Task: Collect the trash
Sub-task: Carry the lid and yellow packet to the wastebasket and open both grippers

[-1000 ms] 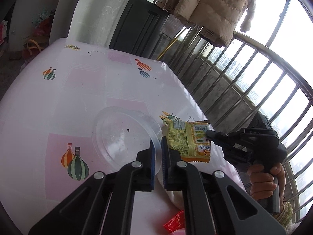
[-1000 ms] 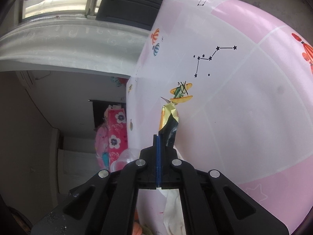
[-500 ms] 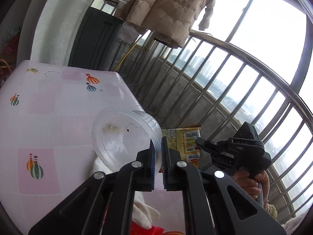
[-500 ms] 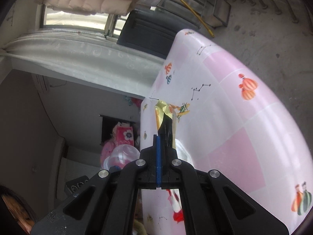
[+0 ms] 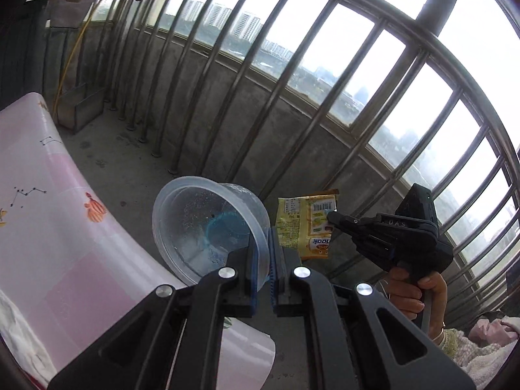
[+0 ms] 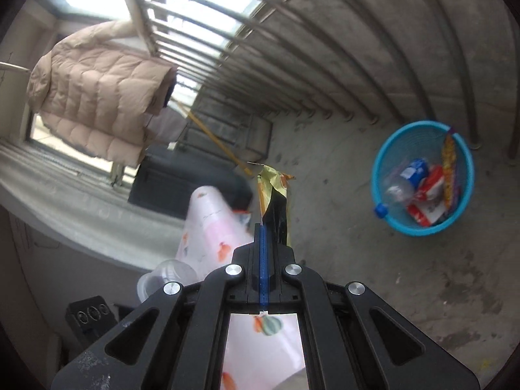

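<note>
My left gripper (image 5: 265,243) is shut on the rim of a clear plastic bowl (image 5: 201,227), held on its side in the air beyond the table's edge. Its mouth faces the camera. To its right, my right gripper (image 5: 331,219) is shut on a yellow snack wrapper (image 5: 300,227), with a hand on the handle below. In the right wrist view the right gripper (image 6: 264,227) pinches the same wrapper (image 6: 271,185) edge-on over the concrete floor. A blue mesh trash basket (image 6: 386,149) stands on the floor at the right, with a bottle and wrappers inside. The clear bowl (image 6: 162,276) shows at lower left.
The pink patterned table (image 5: 48,243) lies at the left. A steel balcony railing (image 5: 292,81) over a low concrete wall runs behind both grippers. A beige padded jacket (image 6: 97,91) hangs at upper left, with a dark cabinet (image 6: 169,175) beneath. Pale fabric (image 5: 481,351) lies at bottom right.
Both grippers have lifted their trash off the table and swung right, away from it, toward the railing. The blue basket has come into the right wrist view.
</note>
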Demonstrator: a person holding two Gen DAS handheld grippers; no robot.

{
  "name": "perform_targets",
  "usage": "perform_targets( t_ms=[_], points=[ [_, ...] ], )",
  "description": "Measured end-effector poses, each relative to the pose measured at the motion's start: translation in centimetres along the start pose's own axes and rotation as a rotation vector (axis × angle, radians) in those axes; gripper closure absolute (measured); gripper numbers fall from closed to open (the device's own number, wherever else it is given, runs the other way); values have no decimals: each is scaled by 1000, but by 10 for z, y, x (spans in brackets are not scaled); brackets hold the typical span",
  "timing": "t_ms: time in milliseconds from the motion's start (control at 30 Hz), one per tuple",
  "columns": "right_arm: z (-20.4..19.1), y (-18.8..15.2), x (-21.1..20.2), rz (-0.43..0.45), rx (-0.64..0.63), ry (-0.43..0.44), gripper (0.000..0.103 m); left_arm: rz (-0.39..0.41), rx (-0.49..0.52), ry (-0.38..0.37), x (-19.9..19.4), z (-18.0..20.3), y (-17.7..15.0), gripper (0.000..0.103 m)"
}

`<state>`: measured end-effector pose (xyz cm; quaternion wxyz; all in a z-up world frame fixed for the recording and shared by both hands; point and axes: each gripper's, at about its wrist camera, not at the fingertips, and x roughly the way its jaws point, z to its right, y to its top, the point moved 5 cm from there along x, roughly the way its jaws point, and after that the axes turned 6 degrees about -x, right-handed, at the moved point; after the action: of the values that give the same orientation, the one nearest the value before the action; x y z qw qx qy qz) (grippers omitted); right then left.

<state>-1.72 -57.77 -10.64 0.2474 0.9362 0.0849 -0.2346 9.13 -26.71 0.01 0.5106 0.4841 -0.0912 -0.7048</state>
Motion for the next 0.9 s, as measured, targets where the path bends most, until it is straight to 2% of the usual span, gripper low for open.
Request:
perform_targets(
  t_ms=[100, 233, 400, 533, 600, 633, 667, 700, 800, 900],
  points=[
    [37, 7, 0, 36, 18, -114, 103, -124, 24, -10, 58, 22, 2, 98],
    [82, 14, 18, 25, 17, -266, 103, -254, 110, 56, 135, 40, -1, 98],
    [132, 25, 43, -6, 49, -357, 103, -392, 142, 65, 214, 43, 0, 98],
    [161, 37, 56, -18, 71, -394, 102, -457, 150, 62, 260, 41, 0, 98],
    [177, 43, 69, -38, 72, -423, 97, -497, 168, 67, 287, 38, -3, 93],
    [184, 43, 77, -61, 78, -419, 83, -518, 169, 76, 297, 34, -5, 87],
    [193, 42, 83, -87, 95, -422, 65, -535, 156, 92, 306, 29, -7, 71],
    [201, 42, 89, -108, 110, -428, 60, -542, 136, 108, 315, 25, -8, 64],
    [215, 36, 93, -149, 118, -464, 56, -557, 98, 103, 325, 24, -10, 60],
    [213, 30, 84, -128, 128, -447, 52, -533, 120, 76, 312, 28, -8, 54]
  ],
)
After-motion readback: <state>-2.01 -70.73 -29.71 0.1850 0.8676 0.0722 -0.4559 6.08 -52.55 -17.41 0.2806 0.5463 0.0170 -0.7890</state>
